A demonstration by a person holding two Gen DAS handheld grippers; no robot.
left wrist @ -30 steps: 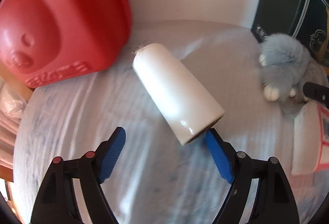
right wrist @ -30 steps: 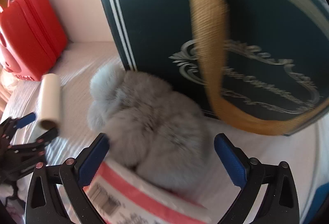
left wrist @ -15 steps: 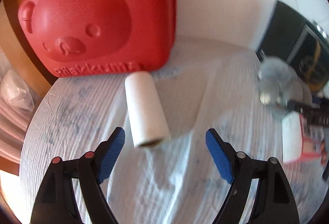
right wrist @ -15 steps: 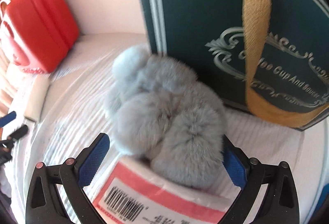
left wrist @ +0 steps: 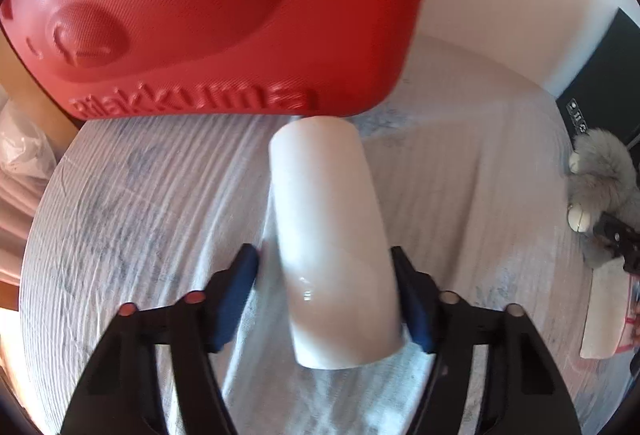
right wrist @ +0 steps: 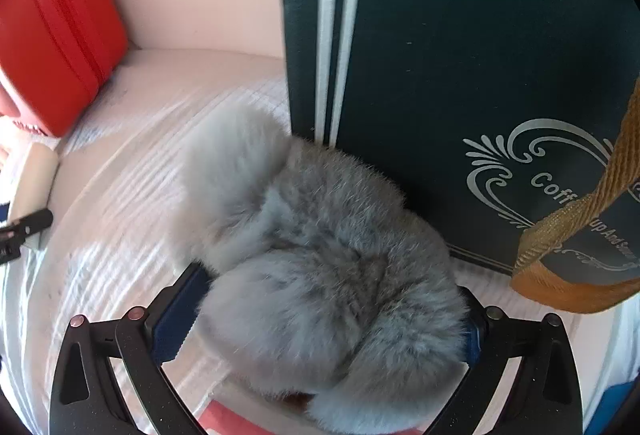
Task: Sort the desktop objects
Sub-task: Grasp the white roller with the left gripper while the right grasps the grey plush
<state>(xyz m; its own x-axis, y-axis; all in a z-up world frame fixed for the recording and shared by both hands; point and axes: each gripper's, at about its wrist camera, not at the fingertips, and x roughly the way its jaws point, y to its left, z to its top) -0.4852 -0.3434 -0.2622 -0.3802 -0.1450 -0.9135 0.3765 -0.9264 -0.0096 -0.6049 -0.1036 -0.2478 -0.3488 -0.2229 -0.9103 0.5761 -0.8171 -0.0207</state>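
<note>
Left wrist view first: the left hand-held gripper [left wrist: 326, 295] has closed in around the white roll [left wrist: 330, 235] at centre frame. A second ago its blue pads stood wide with the roll only beside the right one; now they sit against both flanks of the roll's near end, the left one possibly with a sliver of gap. The roll lies on the striped cloth of the surface [left wrist: 132, 203], its far end close under the red bear case [left wrist: 208, 11] filling the upper left. At the right edge, the grey fluffy toy [left wrist: 600, 179] lies with the other gripper's dark tip on it.

Right wrist view now: the right hand-held gripper [right wrist: 320, 319] has narrowed too. Half a second back its pads were spread either side of the toy; here they press into the fur of the grey fluffy toy [right wrist: 320, 255], filling lower centre. Behind it stands the dark green box [right wrist: 460, 55], with a tan ribbon [right wrist: 580, 235] looping at right. A red-and-white packet [right wrist: 240, 421] peeks out under the toy.

So both grabs look just about made; lifting each item to its sorting place seems next.
</note>
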